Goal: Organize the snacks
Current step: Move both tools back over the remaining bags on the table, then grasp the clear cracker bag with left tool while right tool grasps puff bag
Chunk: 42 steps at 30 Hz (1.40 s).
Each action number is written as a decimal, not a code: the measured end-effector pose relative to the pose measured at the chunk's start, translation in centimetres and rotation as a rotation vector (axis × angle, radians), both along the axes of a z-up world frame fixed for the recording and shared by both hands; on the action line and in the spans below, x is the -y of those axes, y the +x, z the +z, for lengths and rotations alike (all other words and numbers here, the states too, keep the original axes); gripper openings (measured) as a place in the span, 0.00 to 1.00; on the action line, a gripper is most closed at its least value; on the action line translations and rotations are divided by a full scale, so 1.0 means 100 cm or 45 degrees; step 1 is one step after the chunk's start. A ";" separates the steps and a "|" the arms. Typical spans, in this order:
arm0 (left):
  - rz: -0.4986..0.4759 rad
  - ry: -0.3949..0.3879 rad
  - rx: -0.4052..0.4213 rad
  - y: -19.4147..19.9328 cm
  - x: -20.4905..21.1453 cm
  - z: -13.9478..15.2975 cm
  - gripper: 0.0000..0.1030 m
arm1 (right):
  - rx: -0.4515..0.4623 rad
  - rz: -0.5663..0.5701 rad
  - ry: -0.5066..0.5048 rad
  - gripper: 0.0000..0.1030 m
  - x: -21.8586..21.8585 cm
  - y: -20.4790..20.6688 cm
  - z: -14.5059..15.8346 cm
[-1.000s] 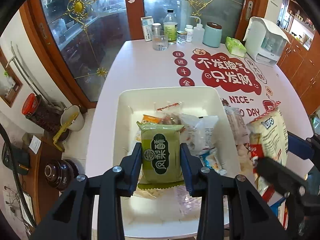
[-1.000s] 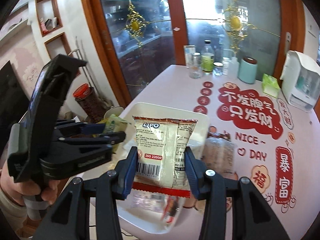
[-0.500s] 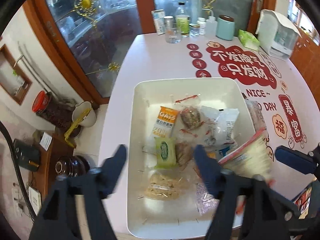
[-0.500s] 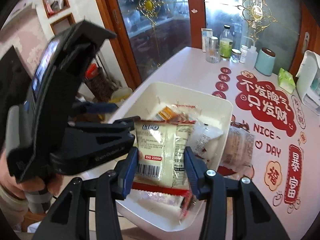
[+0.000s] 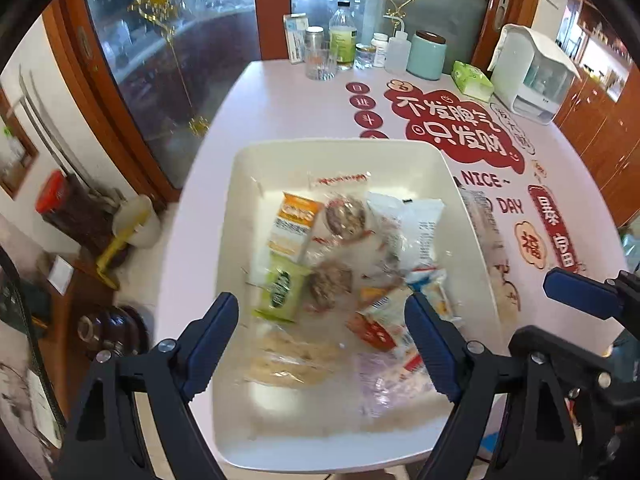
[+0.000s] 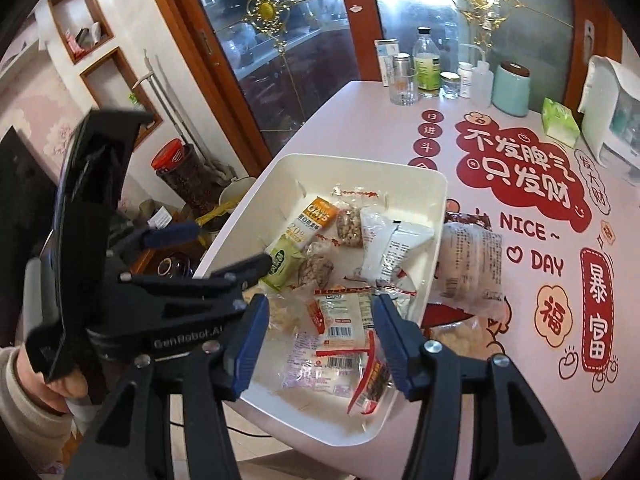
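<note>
A white bin point(image 5: 240, 184) point(image 6: 436, 216) on the table holds several snack packets. A green packet point(image 5: 280, 290) point(image 6: 282, 262) lies at its left, next to an orange oats packet point(image 5: 294, 222) point(image 6: 316, 220). A white Lipo packet point(image 6: 344, 316) point(image 5: 384, 316) lies in the near part. My left gripper point(image 5: 322, 344) is open and empty above the bin's near edge; it also shows in the right wrist view point(image 6: 192, 280). My right gripper point(image 6: 320, 344) is open and empty above the Lipo packet. A clear snack bag point(image 6: 468, 264) lies on the table right of the bin.
Bottles, a glass point(image 5: 320, 64), a teal canister point(image 5: 426, 56), a green tissue pack point(image 5: 472, 78) and a white dispenser point(image 5: 532, 72) stand along the table's far edge. The table's left edge drops to a floor with jars and a cabinet.
My left gripper opened and dropped the green packet into the bin. My right gripper then opened and let the Lipo packet fall into the bin. Both lifted back.
</note>
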<state>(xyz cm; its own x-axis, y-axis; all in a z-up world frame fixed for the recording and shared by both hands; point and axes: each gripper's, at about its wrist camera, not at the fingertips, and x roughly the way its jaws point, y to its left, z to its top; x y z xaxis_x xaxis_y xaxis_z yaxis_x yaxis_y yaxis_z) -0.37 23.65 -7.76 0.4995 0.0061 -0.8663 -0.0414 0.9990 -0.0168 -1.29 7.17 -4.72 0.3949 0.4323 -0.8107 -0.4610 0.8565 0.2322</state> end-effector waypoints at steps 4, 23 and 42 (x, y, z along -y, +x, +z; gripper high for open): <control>0.010 -0.007 -0.009 -0.003 0.001 -0.007 0.82 | -0.007 -0.027 0.008 0.54 0.008 -0.001 0.000; -0.192 0.016 0.007 0.020 0.053 0.017 0.82 | 0.115 -0.155 -0.032 0.53 0.081 0.008 0.015; -0.336 0.033 -0.063 0.063 0.103 -0.007 0.82 | -0.103 -0.054 -0.139 0.53 0.108 0.035 -0.123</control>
<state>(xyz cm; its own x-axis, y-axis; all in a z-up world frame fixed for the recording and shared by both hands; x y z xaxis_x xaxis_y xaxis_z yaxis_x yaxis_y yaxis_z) 5.97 13.39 -8.49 0.4439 -0.0964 -0.8909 0.2205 0.9754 0.0043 2.24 -3.65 -17.03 0.3420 0.3243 -0.8820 -0.4077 0.8968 0.1717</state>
